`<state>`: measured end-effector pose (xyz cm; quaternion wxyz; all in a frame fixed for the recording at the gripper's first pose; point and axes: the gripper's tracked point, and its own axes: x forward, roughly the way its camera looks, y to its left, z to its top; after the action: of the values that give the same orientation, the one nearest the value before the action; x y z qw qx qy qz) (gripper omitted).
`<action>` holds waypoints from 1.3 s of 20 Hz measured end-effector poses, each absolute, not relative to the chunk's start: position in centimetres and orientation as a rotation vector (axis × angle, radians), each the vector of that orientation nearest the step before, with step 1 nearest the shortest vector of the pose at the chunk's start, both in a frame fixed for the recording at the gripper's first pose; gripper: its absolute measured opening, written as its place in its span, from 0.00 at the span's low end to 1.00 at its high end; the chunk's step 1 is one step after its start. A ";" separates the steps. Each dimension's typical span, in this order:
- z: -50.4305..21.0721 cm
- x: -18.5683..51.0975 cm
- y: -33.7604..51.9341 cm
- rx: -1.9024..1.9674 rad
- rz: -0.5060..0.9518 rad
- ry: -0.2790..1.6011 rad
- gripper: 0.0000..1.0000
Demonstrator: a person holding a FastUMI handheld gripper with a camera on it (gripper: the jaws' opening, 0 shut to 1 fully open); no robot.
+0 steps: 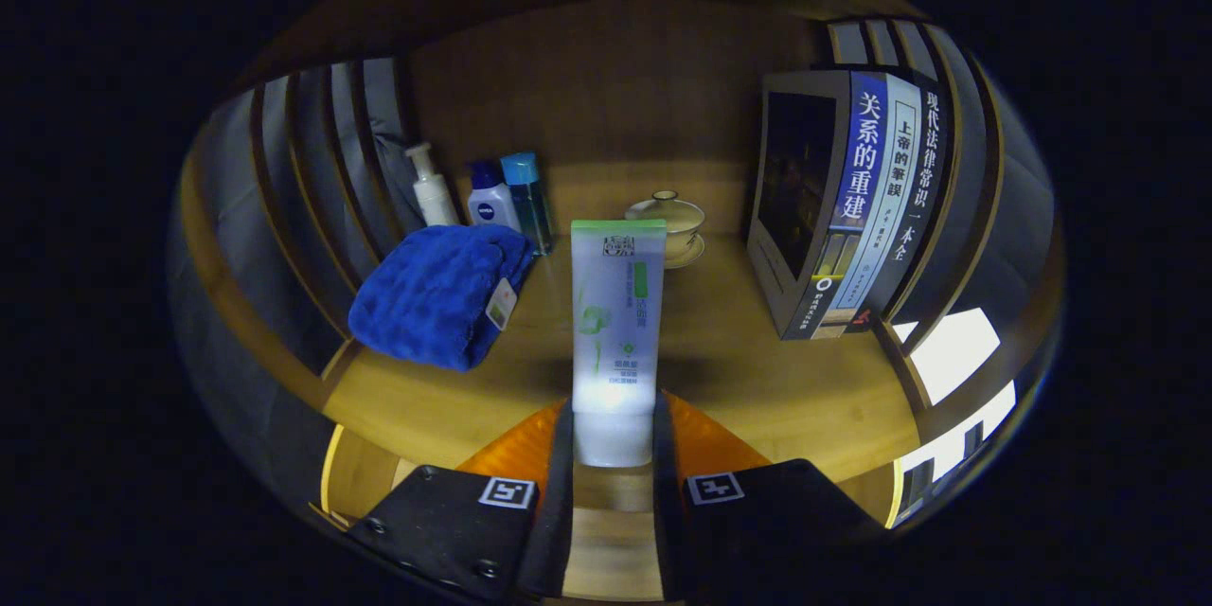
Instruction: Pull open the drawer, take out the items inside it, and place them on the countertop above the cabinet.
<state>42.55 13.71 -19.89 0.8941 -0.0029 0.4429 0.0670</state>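
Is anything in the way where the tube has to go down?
Nothing visible is. The gripper is shut on the tube, and bare countertop lies ahead, between the blue towel and the books.

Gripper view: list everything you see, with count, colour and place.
tube: 1, pale white with a green end, upright between the gripper fingers, cap down
towel: 1, blue, folded, on the countertop left of the tube
bottles: 3, a white pump bottle, a white one with blue cap, a teal one, behind the towel
lidded cup: 1, cream, on a saucer, beyond the tube
books: a standing row, blue, white and dark spines, right of the tube; exact count unclear
countertop: 1, wooden, under all of it
gripper: 1, black with orange fingers, shut on the tube
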 end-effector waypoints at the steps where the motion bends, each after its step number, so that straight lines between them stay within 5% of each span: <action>1: -20.7 42.1 13.7 -0.013 0.141 0.957 0.45; 6: -23.8 40.5 13.6 -0.016 0.115 1.074 0.45; 12: -23.7 41.4 13.0 -0.055 0.090 1.027 0.57; 13: -23.7 41.5 12.7 -0.067 0.087 1.020 0.74; 17: -22.5 41.8 12.7 -0.055 0.089 0.970 1.00; 26: -12.4 39.5 18.2 0.045 0.225 0.693 1.00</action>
<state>39.51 18.24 -12.39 0.9342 0.0222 0.3387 0.1099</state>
